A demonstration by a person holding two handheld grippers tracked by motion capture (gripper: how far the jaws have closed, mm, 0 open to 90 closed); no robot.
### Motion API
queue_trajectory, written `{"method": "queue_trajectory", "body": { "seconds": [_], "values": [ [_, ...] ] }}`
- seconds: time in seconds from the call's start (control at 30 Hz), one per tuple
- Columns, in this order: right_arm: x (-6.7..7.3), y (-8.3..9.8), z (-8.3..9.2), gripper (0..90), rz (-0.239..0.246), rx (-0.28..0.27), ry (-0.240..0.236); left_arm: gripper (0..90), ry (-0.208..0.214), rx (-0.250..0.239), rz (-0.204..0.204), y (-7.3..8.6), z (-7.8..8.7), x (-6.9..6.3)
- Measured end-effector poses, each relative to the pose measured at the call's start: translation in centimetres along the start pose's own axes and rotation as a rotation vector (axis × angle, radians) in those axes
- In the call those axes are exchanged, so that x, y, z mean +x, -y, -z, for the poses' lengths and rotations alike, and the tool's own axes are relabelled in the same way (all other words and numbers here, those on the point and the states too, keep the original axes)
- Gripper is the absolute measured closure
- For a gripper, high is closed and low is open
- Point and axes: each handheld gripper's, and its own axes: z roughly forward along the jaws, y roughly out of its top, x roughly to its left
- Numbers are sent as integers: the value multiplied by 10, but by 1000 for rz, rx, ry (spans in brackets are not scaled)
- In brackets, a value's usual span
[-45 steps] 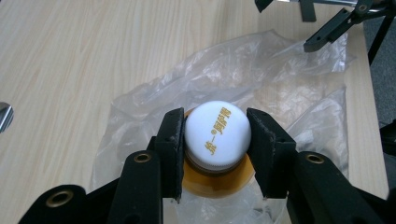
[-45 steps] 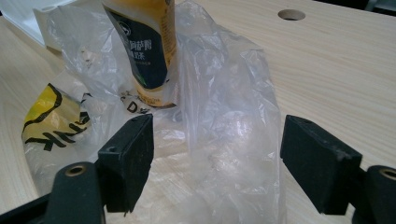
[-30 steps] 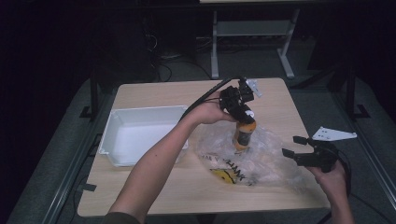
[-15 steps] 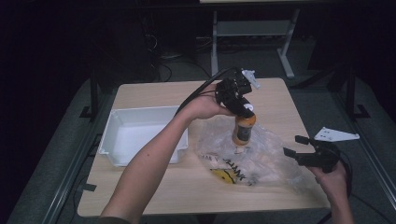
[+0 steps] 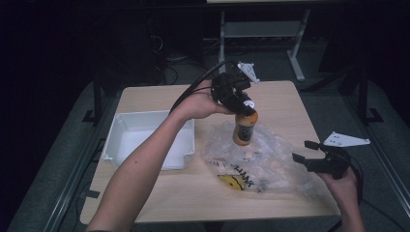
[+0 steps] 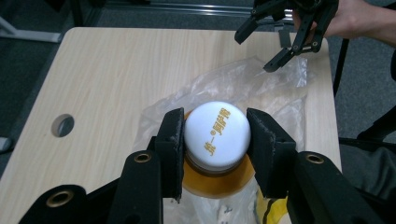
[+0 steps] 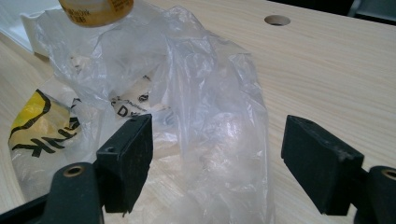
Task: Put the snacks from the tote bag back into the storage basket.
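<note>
- Two grippers are in your hands: your left gripper [image 5: 240, 108] is above the middle of the table [image 5: 285, 104], your right gripper [image 5: 309, 157] near the table's right edge.
- Your left gripper's jaws are clamped on the white cap of the orange bottle [image 5: 244, 128]; in the left gripper view both pads press the cap's sides, one on each side [image 6: 215, 134].
- You have the bottle hanging upright under the gripper, clear of the tabletop, with its base just above the crumpled clear plastic bag [image 5: 261, 162].
- Your right gripper's jaws stand wide apart, gripping nothing; in the right gripper view [image 7: 217, 163] a fold of the bag rises between the two pads, and neither pad presses on it.
- That bag lies on the table's right half, with a yellow-and-black print toward your side.
- You have a white tray [image 5: 121, 133] on the table's left half, just beside the bag.
</note>
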Motion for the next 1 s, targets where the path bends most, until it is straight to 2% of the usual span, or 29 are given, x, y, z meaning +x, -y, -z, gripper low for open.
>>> {"method": "queue_trajectory", "body": {
  "seconds": [0.07, 0.2, 0.37, 0.53, 0.67, 1.0],
  "values": [
    [0, 0, 0, 238, 2, -4, 0, 591, -19, 16, -16, 1, 3, -3],
    [1, 1, -1, 232, -4, -2, 4, 592, -34, 15, 2, 6, 11, -2],
    [2, 1, 0, 228, -5, -5, 10, 591, -47, 25, 2, 13, 21, -2],
    [2, 1, 2, 215, -11, -13, 20, 592, -45, 26, 29, 25, 31, 2],
    [1, 2, 3, 213, -16, -14, 25, 592, -65, 22, 51, 34, 37, 4],
    [5, 1, 5, 193, -7, -26, 39, 592, -90, 36, 75, 53, 57, 6]
  ]
}}
